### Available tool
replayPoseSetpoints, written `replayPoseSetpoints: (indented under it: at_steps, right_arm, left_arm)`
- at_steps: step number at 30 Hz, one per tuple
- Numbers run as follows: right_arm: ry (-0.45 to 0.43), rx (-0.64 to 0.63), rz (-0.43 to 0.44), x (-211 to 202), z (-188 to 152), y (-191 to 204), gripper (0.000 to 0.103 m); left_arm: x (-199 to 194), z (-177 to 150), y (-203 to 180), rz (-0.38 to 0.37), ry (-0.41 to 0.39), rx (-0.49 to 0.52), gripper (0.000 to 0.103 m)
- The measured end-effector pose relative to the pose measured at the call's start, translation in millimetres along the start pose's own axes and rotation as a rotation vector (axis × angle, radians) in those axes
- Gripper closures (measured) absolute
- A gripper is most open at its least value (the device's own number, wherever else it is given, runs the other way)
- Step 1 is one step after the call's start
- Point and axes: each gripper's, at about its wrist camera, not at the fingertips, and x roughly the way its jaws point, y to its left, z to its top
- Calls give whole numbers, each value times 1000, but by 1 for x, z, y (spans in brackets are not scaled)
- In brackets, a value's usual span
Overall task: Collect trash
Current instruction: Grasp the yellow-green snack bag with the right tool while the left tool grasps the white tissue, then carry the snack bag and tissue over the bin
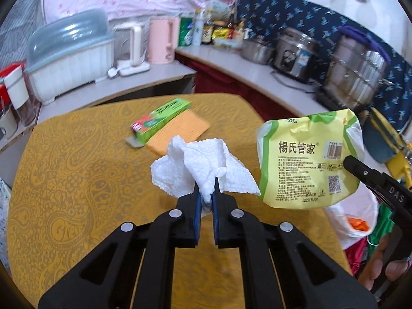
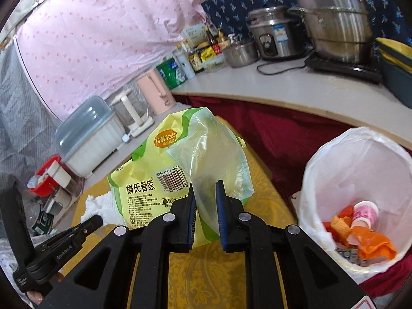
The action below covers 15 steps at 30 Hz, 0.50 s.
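Two grippers, one tissue, one wrapper, one bin.

Surface: a yellow paisley cloth covered it.
Counter: a pale L-shaped worktop ran behind the surface.
Wall: a navy patterned cloth hung above the counter.
Drape: a pink dotted sheet hung left of the navy cloth.
Front: a dark red panel lay below the counter.
Light: soft and even.
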Motion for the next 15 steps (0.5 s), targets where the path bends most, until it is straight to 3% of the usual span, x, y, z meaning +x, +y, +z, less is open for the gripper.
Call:
replayPoseSetpoints:
  at_steps: [15]
  right_arm:
    - [-199,100,-81,-117,27,-80,89]
  left_arm:
    - [-54,7,-106,-115,-87,128,96]
